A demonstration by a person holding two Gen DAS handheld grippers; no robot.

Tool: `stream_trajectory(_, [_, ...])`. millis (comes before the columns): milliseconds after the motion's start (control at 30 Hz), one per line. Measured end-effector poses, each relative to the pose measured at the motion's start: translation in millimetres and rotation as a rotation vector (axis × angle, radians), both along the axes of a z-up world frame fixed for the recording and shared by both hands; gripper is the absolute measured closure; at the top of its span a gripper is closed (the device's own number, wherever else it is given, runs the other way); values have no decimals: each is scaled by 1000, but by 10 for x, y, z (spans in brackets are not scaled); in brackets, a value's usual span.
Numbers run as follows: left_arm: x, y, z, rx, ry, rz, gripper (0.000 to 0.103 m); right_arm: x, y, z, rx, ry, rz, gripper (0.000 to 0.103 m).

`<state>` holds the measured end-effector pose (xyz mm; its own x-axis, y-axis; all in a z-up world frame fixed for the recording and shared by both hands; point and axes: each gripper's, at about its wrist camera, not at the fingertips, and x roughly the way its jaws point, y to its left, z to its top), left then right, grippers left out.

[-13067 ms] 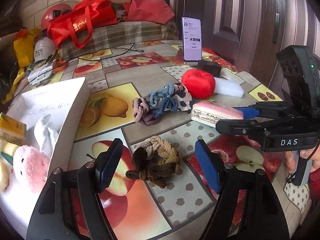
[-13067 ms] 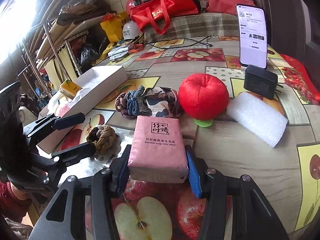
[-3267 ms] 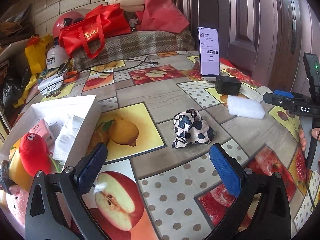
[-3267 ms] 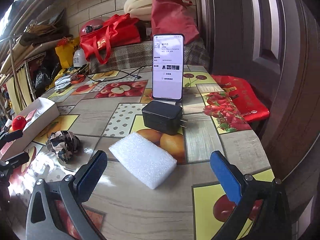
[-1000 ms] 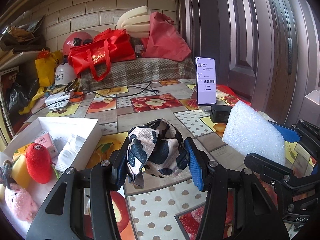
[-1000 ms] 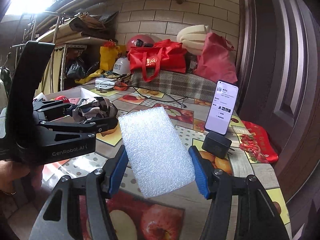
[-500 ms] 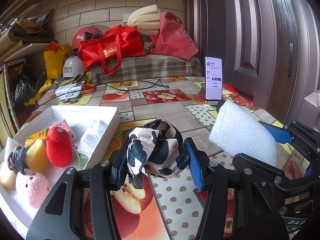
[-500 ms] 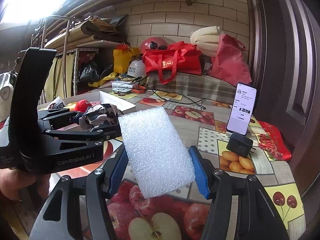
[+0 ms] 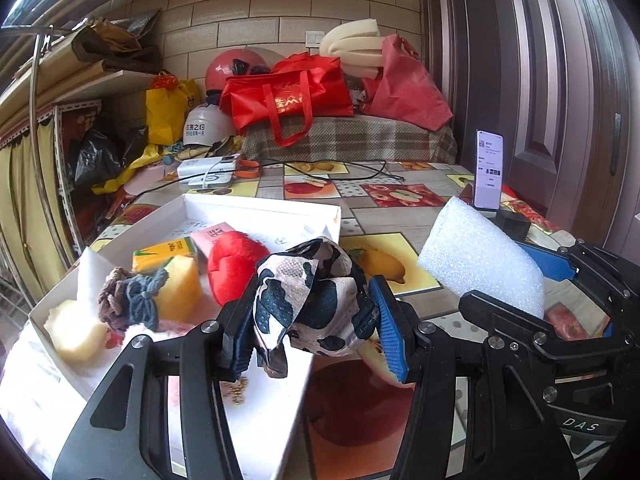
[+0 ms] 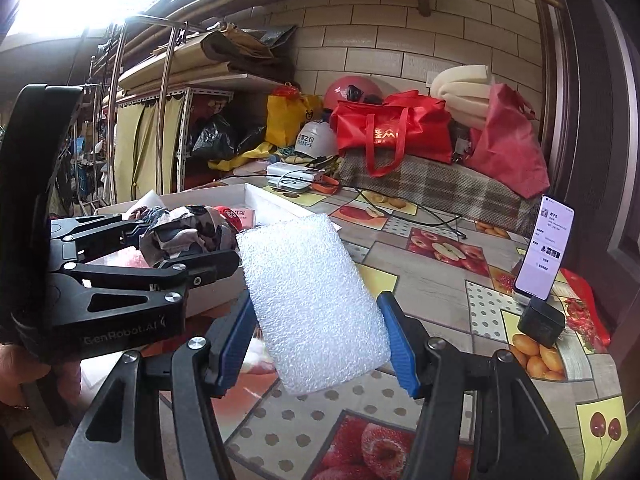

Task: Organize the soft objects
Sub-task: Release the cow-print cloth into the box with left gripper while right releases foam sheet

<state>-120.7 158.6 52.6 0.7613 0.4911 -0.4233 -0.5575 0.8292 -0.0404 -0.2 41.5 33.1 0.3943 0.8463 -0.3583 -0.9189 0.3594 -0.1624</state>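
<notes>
My left gripper [image 9: 314, 332] is shut on a cow-print cloth [image 9: 308, 292] and holds it above the near right corner of a white box [image 9: 256, 206]. The box holds a red plush apple [image 9: 234, 264], a yellow sponge [image 9: 178, 288], a knotted scrunchie [image 9: 132, 300], a yellow pack and a pink tissue pack. My right gripper [image 10: 318, 344] is shut on a white foam block [image 10: 310, 300], held in the air to the right of the box. The foam also shows in the left wrist view [image 9: 480, 264], and the cloth shows in the right wrist view [image 10: 184, 232].
A phone [image 10: 544, 246] stands upright at the table's right side with a black charger [image 10: 540, 322] in front of it. Red bags [image 9: 288, 96], helmets and a power bank with cables lie at the far end. A door is on the right.
Both grippers have moved left with their loads. The cloth now hangs over the box corner and the foam block is nearer the box.
</notes>
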Motion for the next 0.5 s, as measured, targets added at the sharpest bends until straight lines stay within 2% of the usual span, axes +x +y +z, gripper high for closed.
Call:
stream_trajectory(233, [-290, 558, -53, -84, -20, 143, 50, -70, 337, 14, 9, 26, 20, 42])
stream_trajectory(500, [-421, 905, -85, -115, -32, 215, 50, -122, 662, 9, 7, 63, 35, 42])
